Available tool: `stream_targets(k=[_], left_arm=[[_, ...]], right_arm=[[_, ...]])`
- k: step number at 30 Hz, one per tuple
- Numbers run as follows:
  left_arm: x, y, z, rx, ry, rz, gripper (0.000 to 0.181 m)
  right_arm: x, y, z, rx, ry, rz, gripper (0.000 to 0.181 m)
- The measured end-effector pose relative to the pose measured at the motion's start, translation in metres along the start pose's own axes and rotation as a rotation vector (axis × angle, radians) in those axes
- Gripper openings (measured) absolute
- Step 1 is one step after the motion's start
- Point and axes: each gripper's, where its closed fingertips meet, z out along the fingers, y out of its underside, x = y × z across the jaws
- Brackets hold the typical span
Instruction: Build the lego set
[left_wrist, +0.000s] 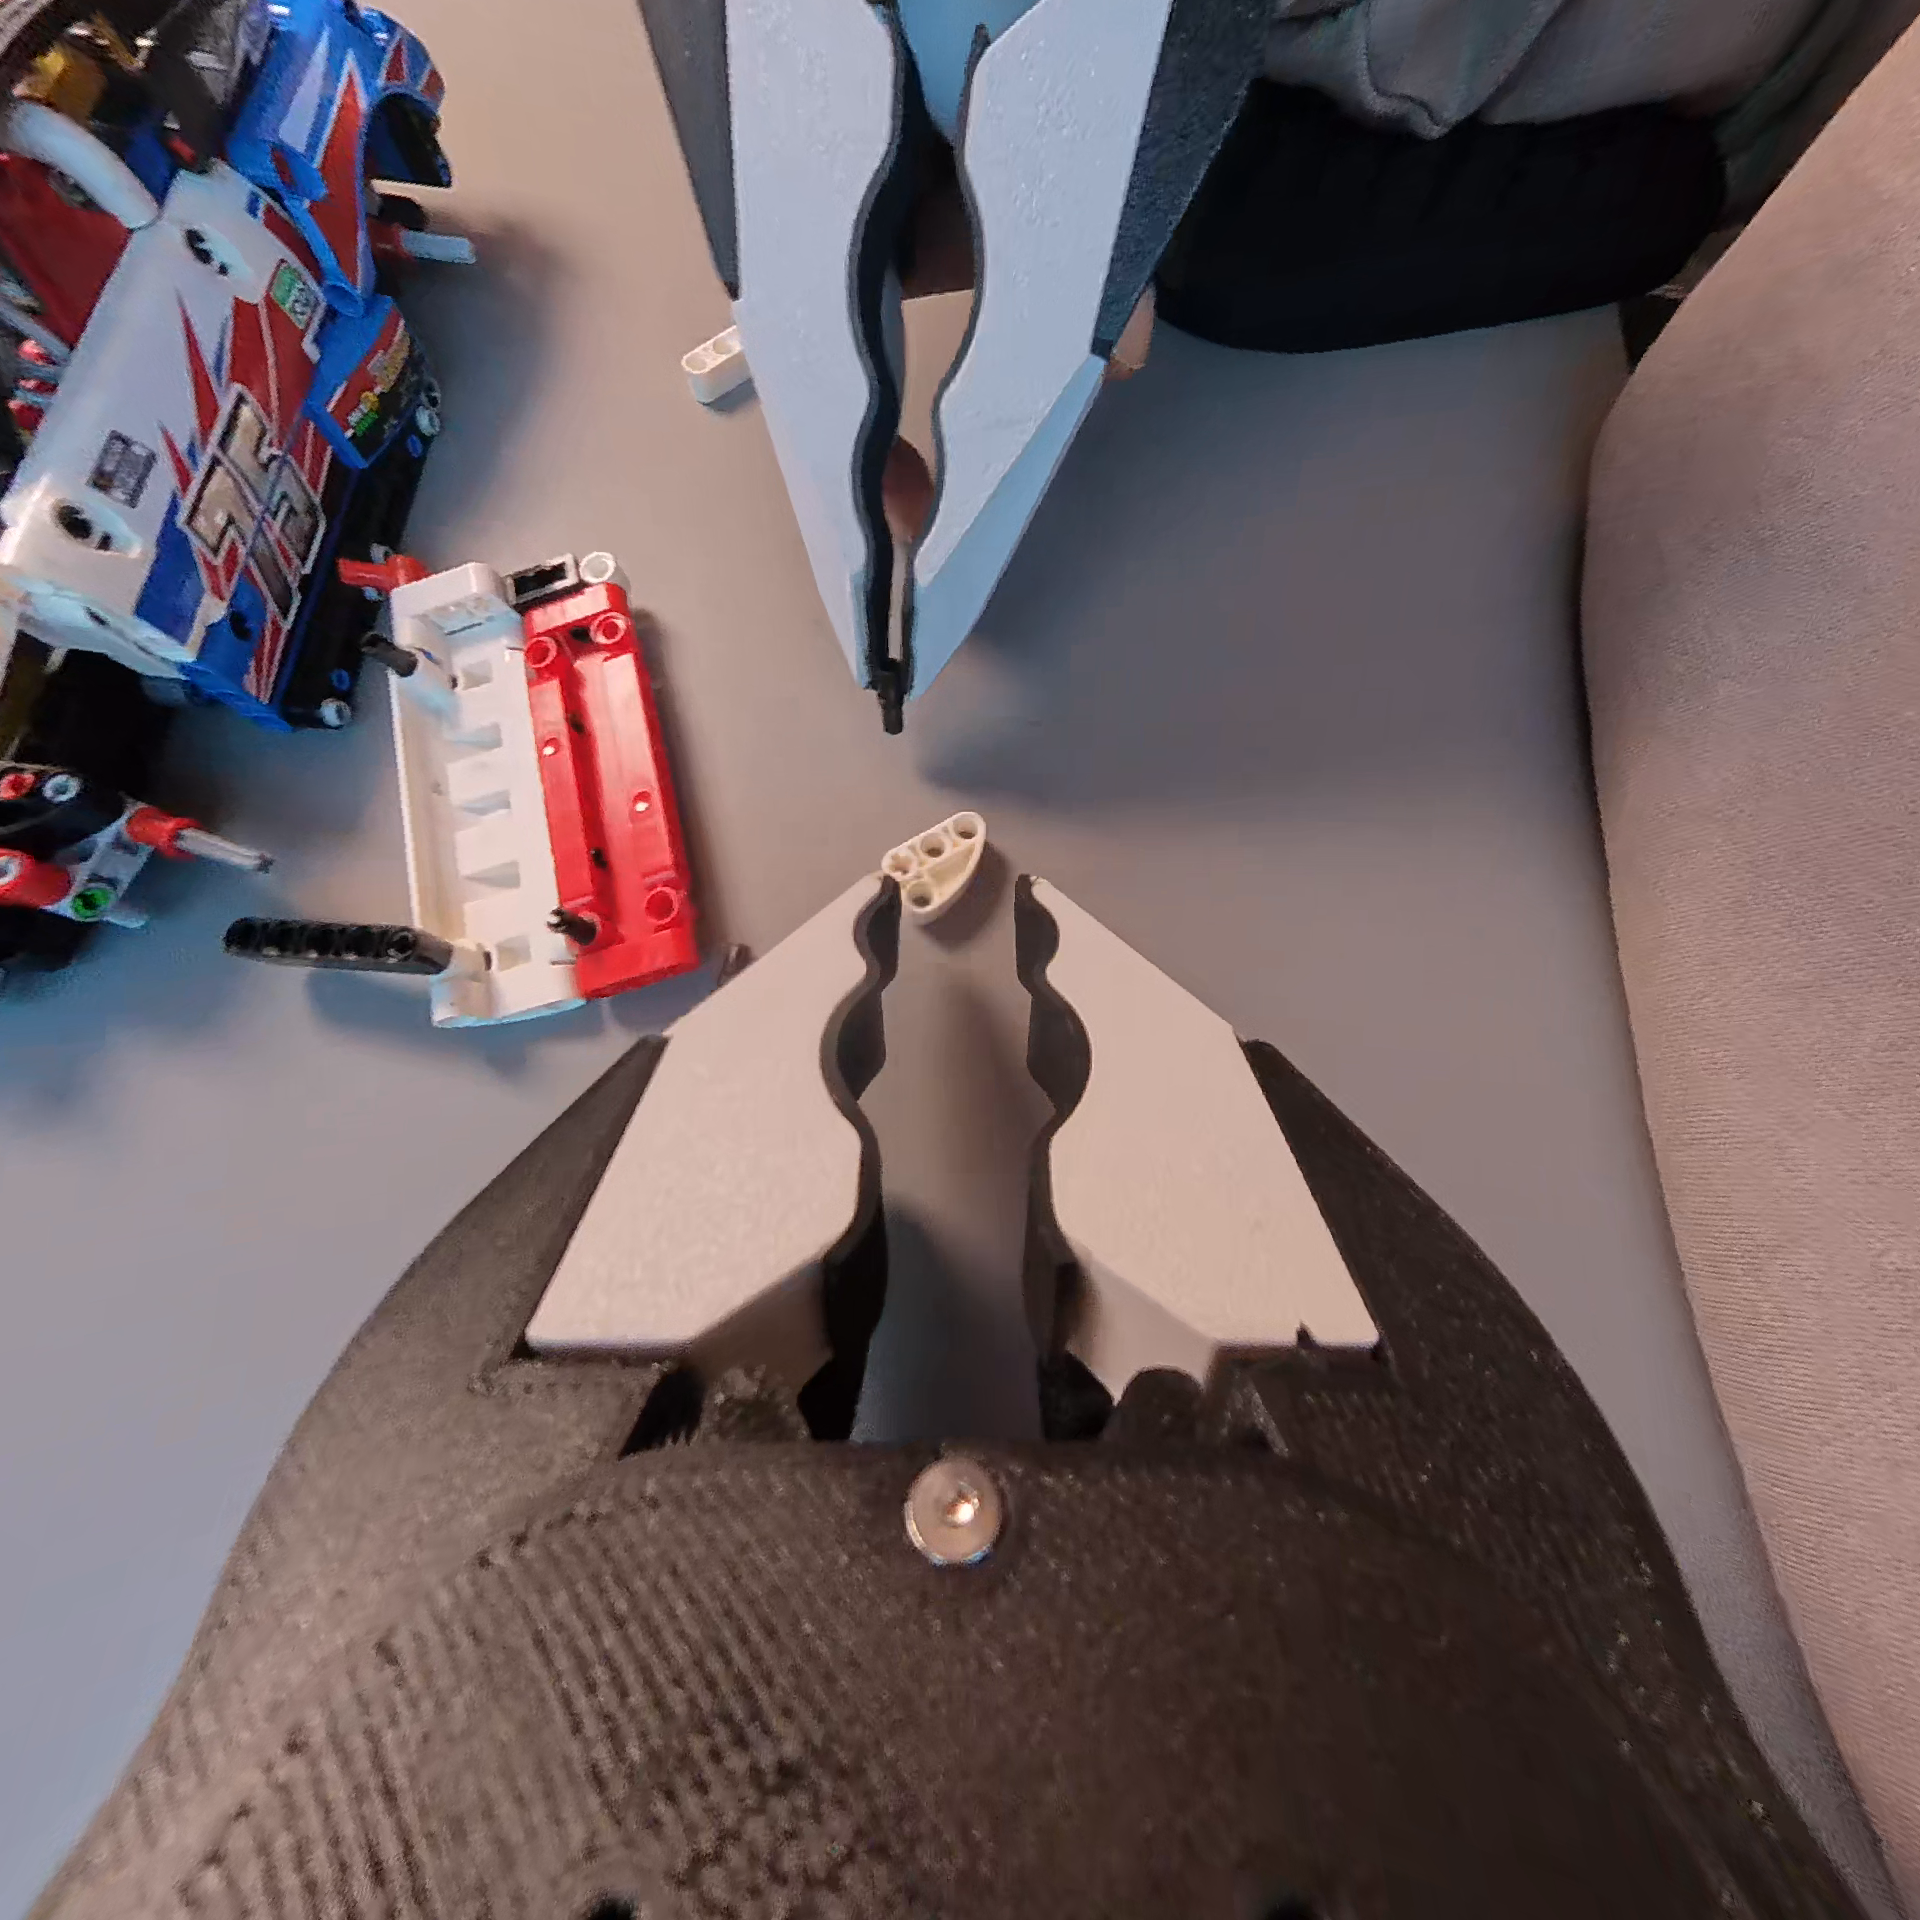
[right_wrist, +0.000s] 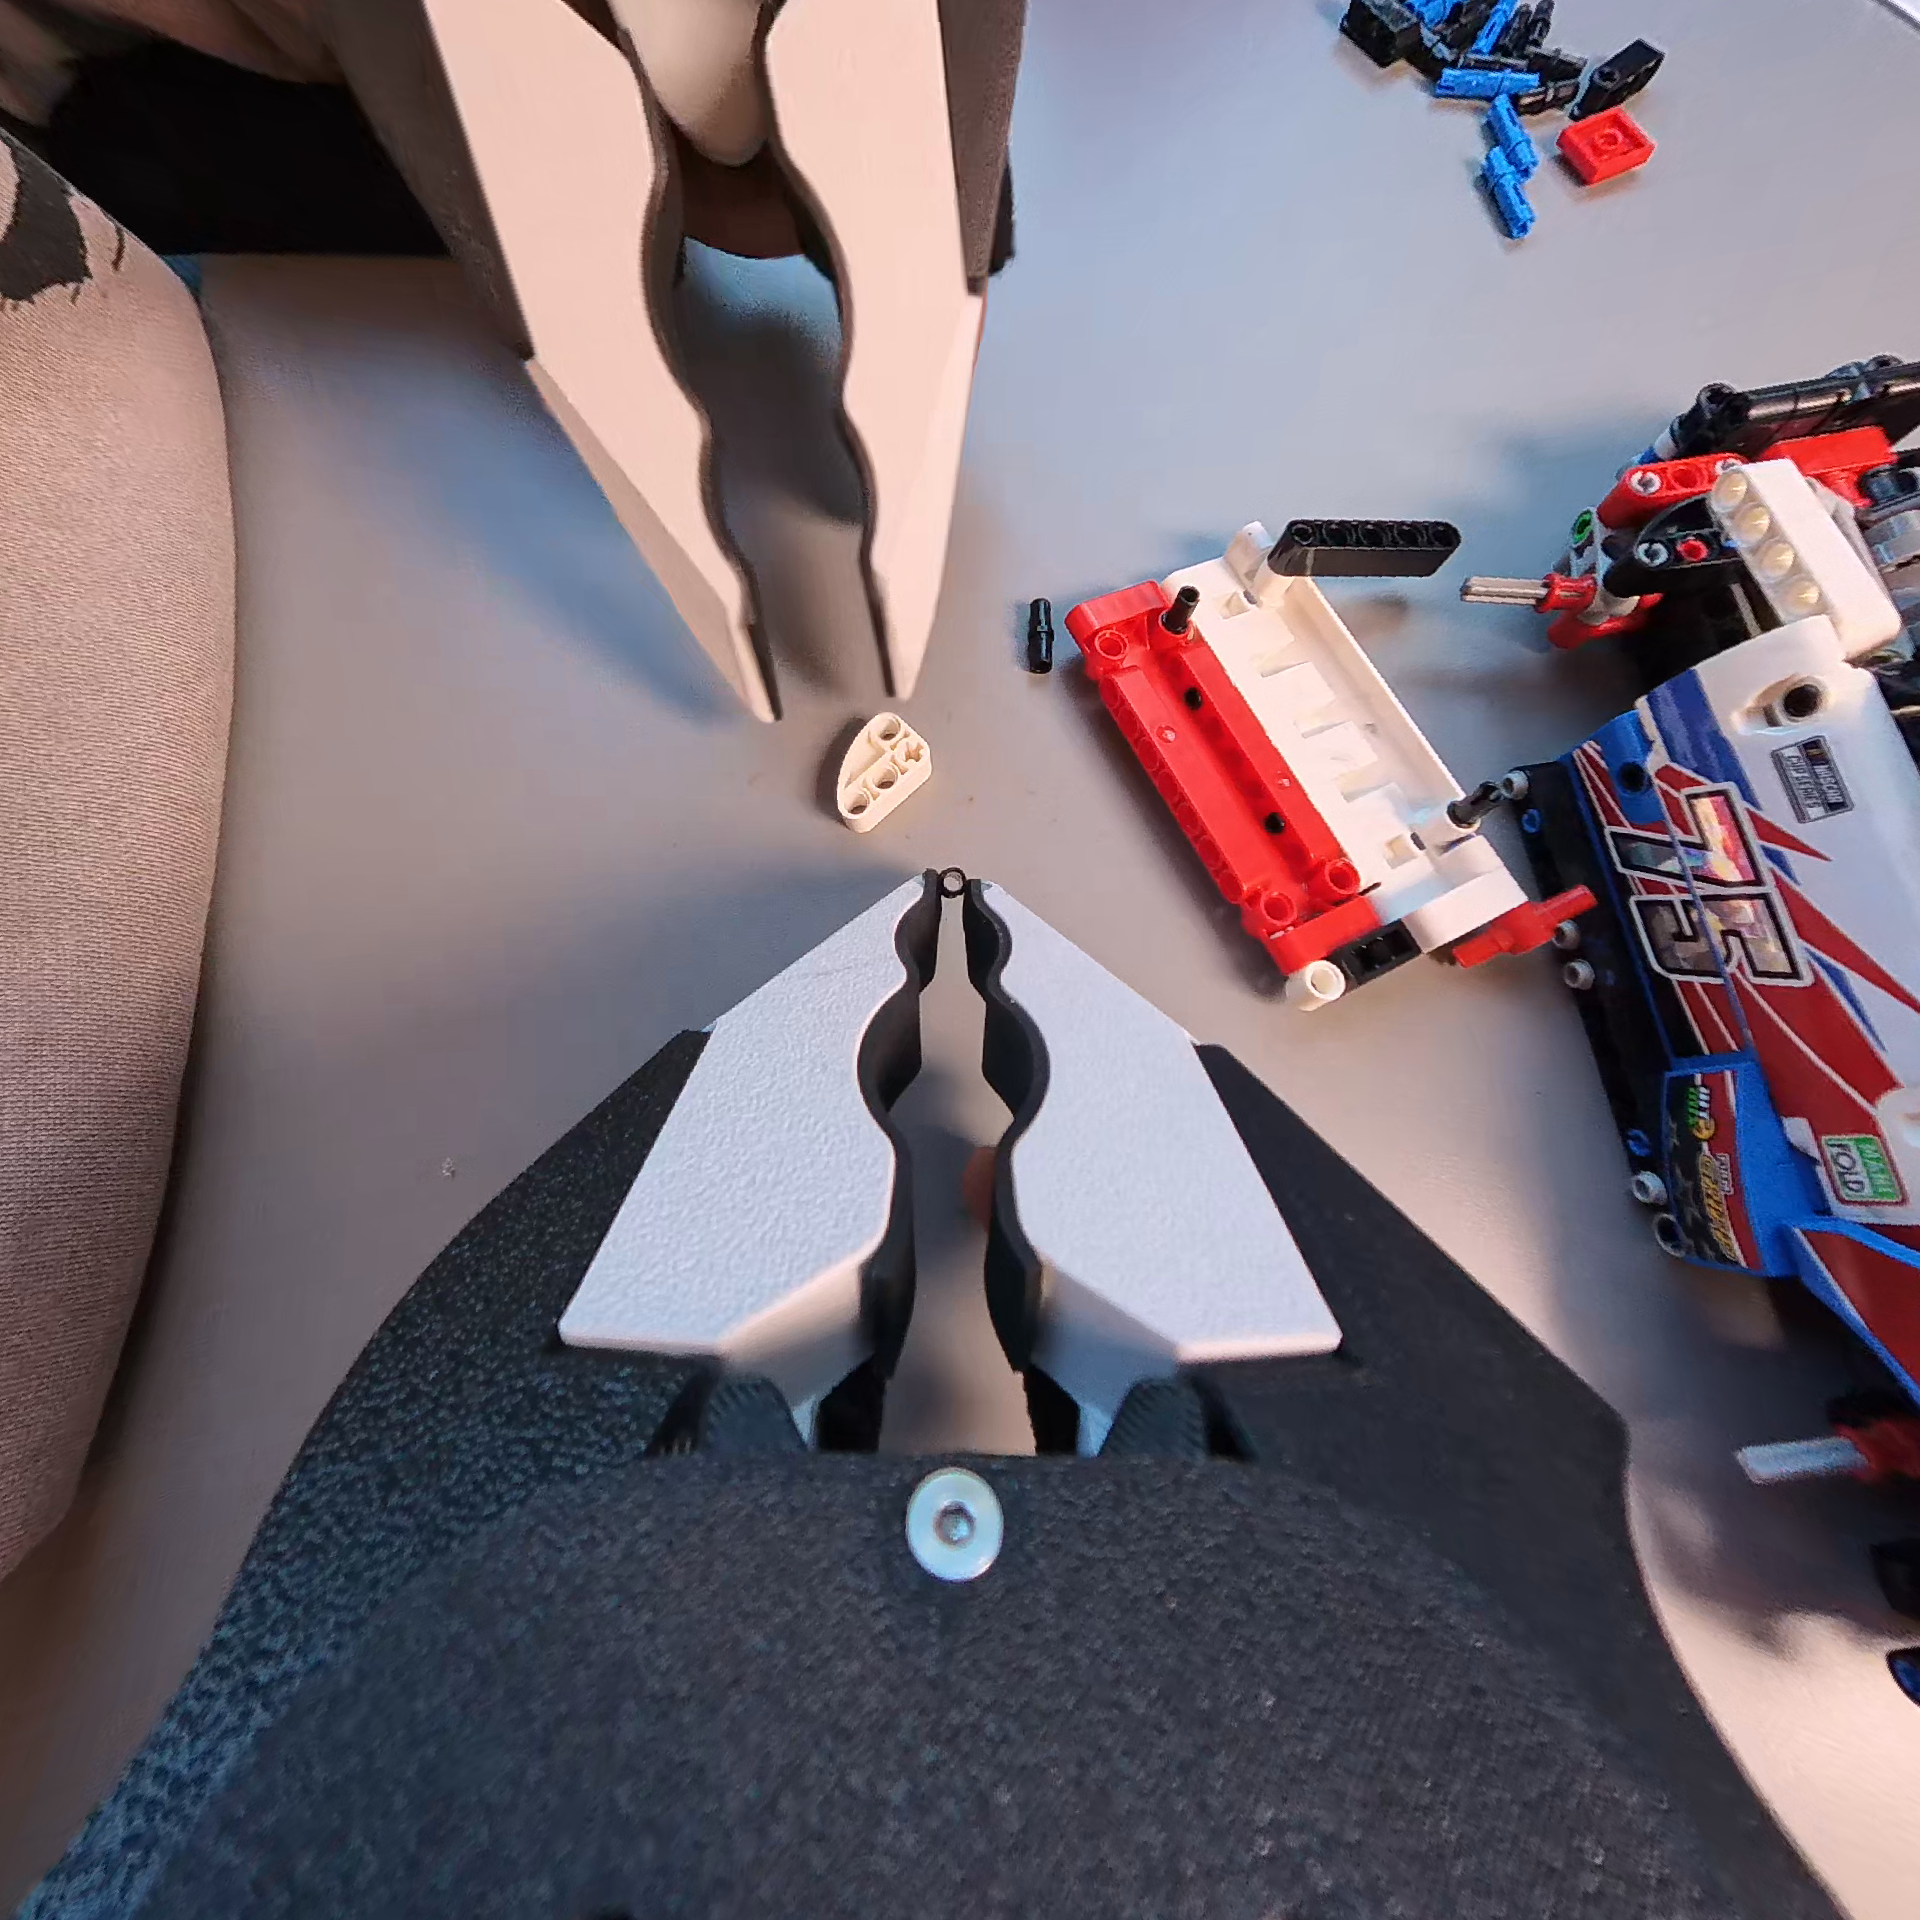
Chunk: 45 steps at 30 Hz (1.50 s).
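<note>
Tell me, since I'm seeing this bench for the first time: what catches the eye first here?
Two grippers meet tip to tip over a small white piece lying on the grey table: the left gripper open just short of it, the right gripper pinching a black pin. Off to the side sit a red and white panel assembly and a blue, white and red race car.

A small white holed lego piece (right_wrist: 881, 773) is laid flat, left of the red-and-white lego subassembly (right_wrist: 1283, 781); a black pin (right_wrist: 951, 884) is pinched nearby.
</note>
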Motion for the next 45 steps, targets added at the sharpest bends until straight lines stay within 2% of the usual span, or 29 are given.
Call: stream_targets(k=[4, 17, 23, 30, 41, 45], left_arm=[[-0.018, 0.007, -0.001, -0.02, -0.08, 0.01, 0.024], [-0.023, -0.004, 0.021, -0.023, -0.2, 0.076, 0.032], [-0.017, -0.008, 0.021, 0.003, -0.158, 0.07, 0.026], [-0.01, -0.006, 0.024, -0.026, -0.139, 0.09, 0.015], [-0.003, -0.007, 0.021, -0.006, -0.104, 0.076, 0.015], [-0.008, -0.009, 0.02, 0.013, -0.117, 0.059, 0.027]], right_arm=[[-0.002, 0.0, 0.0, -0.003, -0.007, -0.005, 0.001], [-0.003, -0.001, -0.002, 0.002, 0.002, -0.02, 0.001], [-0.003, 0.0, -0.003, 0.001, 0.001, -0.014, 0.001], [-0.021, 0.0, 0.001, -0.013, -0.076, -0.048, 0.001], [-0.011, 0.003, 0.001, -0.028, -0.027, -0.036, 0.001], [-0.007, 0.003, -0.002, -0.024, -0.013, -0.031, 0.001]])
